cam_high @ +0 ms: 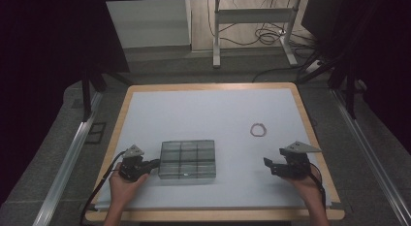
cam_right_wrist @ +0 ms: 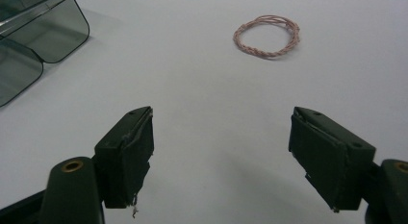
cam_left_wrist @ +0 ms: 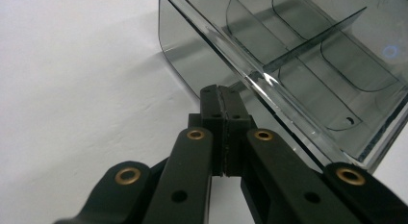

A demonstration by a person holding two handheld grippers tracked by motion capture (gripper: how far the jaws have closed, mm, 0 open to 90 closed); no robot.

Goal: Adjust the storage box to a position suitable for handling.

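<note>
smoky organiser box (cam_right_wrist: 33,36) cut off at left edge, contents unclear

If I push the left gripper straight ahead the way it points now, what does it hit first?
Most likely the smoky clear divided box. The left gripper, fingers shut, points at the box's near side wall, with its tips at or almost against it; depth there is hard to judge.

Directly ahead of the left gripper (cam_high: 154,163), its closed jaws meet the wall of the smoky divided box (cam_high: 188,159), blocking that way. Ahead of the right gripper (cam_right_wrist: 221,156), bare white table (cam_high: 218,114) lies open up to the braided ring (cam_right_wrist: 266,35).
</note>
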